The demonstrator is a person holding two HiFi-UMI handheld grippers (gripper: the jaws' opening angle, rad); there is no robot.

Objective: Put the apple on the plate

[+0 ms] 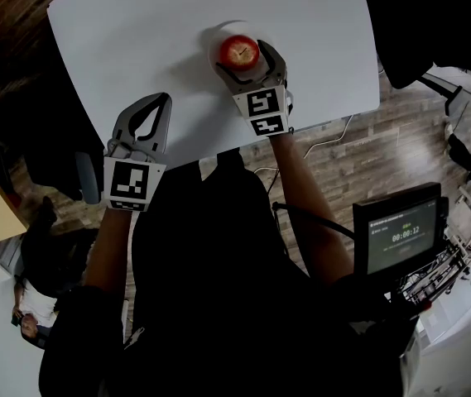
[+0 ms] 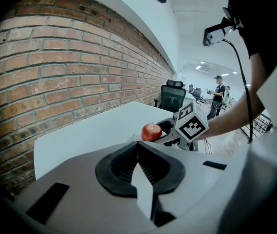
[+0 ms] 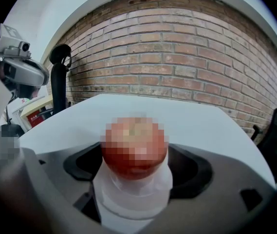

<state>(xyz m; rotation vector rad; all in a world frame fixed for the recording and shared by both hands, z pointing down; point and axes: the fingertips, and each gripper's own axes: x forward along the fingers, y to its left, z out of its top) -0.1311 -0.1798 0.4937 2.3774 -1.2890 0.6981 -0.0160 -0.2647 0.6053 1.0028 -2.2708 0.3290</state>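
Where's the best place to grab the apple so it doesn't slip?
Grip the apple round its widest middle, one jaw on each side, coming in level from the near edge of the table, like the right gripper. It stands stem-up and is round, so the bulging sides probably hold steadiest.

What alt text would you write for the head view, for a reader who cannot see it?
The right gripper grips a red apple on a small white plate near the front edge of the white table. The left gripper, shut and empty, lies to its left, and the person in dark clothing fills the lower frame.
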